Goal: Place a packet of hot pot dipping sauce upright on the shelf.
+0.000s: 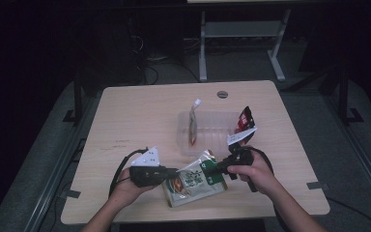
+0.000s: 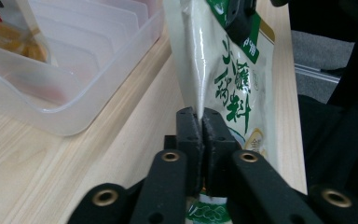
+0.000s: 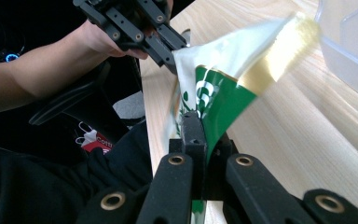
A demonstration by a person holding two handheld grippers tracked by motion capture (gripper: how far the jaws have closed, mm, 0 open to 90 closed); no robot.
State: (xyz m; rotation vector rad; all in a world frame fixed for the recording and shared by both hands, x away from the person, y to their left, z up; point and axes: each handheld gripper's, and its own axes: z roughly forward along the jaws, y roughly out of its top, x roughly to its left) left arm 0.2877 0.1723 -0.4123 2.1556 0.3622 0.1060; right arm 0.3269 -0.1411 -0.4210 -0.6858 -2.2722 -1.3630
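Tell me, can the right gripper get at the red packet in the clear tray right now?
Probably not yet: the right gripper is shut on the green pouch, which the left gripper also clamps. The red packet sits just beyond, nothing between.

There are three snack bags: one green bag [image 1: 195,181], one white bag [image 1: 192,121], one red bag [image 1: 244,121]. One clear box [image 1: 207,142]. One table [image 1: 135,116].

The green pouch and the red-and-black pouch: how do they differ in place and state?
The green pouch is held at the near table edge, outside the clear tray; the red-and-black pouch leans at the tray's right end. The green pouch is pinched by the left gripper and the right gripper; nothing holds the red-and-black pouch. Both are glossy printed packets.
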